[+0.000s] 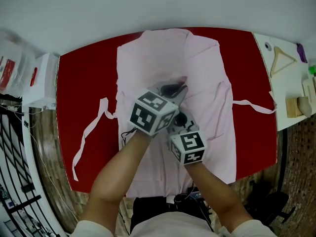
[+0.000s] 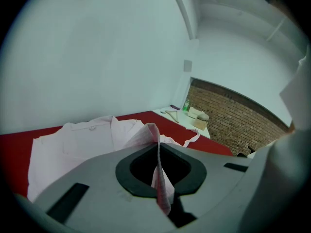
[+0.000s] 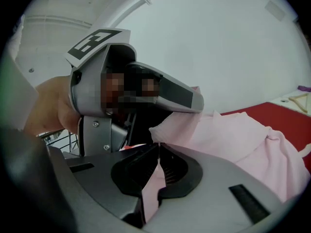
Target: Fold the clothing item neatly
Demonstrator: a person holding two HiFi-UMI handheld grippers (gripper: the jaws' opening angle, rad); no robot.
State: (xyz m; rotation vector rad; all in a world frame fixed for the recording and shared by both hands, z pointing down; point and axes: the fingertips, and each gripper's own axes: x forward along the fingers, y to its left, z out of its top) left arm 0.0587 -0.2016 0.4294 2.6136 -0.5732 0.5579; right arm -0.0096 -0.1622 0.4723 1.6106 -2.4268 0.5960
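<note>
A pale pink garment (image 1: 207,90) with long ties lies spread on the red table (image 1: 84,78). Over its middle my two grippers sit close together. The left gripper (image 1: 177,90) is shut on a thin fold of the pink garment (image 2: 156,149), which stands up between its jaws. Just nearer and to the right, the right gripper (image 1: 180,120) is shut on another fold of the pink fabric (image 3: 156,171). In the right gripper view the left gripper (image 3: 192,101) crosses close in front, with the garment (image 3: 243,135) spread beyond it.
A white side table (image 1: 291,83) at the right carries a wooden hanger (image 1: 281,58) and small blocks. One pink tie (image 1: 91,132) trails over the table's left part, another tie (image 1: 254,106) reaches right. Bags stand at the left (image 1: 19,73). A brick wall (image 2: 233,120) shows beyond.
</note>
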